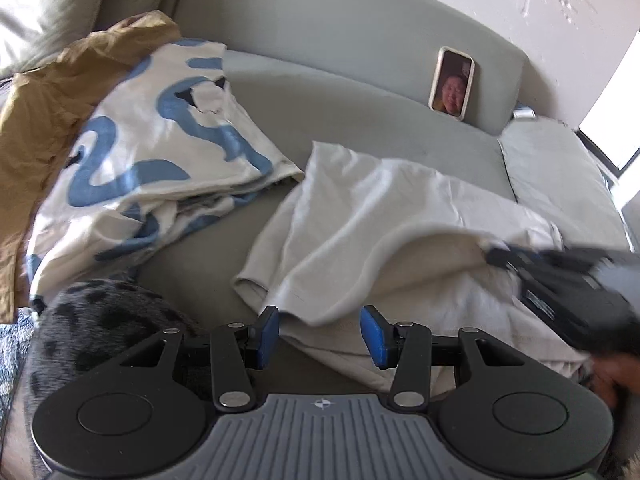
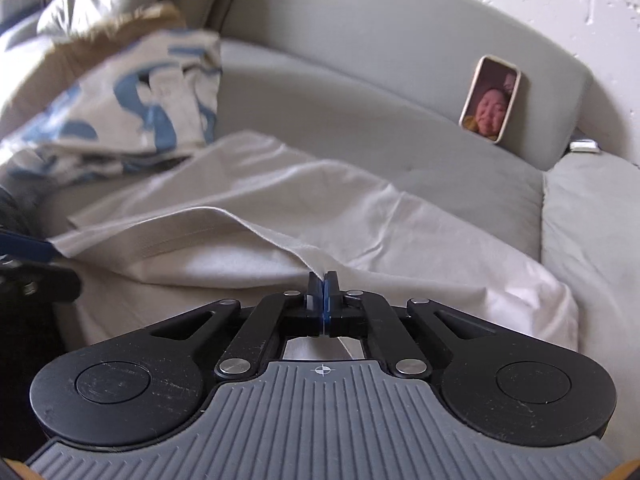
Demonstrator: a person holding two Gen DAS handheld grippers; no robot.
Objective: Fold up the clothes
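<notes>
Left wrist view shows a soft, pale cream cloth garment (image 1: 380, 216) lying rumpled on the grey sofa seat (image 1: 360, 120), in the middle and lower right of the frame. Its near edge is lifted and partly turned over. The left tongs (image 1: 320, 330) sit low in the middle with their blue pads wide apart, holding nothing, just at the garment's near edge. The right tongs (image 1: 496, 258) reach in from the right, blurry, with their tip at the raised edge.

In the right wrist view, the right tongs (image 2: 322, 280) are pinched tight on a thin fold of the cream garment (image 2: 280, 208), low in the middle.

A white cloth with blue squiggles (image 1: 160, 140) lies in a neat flat stack at the upper left, on a crumpled mustard-brown cloth (image 1: 52, 96). A phone in a pale case (image 1: 452, 84) leans on the sofa back at the upper right.

What could go wrong? The pinch holds only a little bit of cloth, so a quick tug may let it slip out. With one side held, the fold could land crooked. A big swing might bump the phone over.
</notes>
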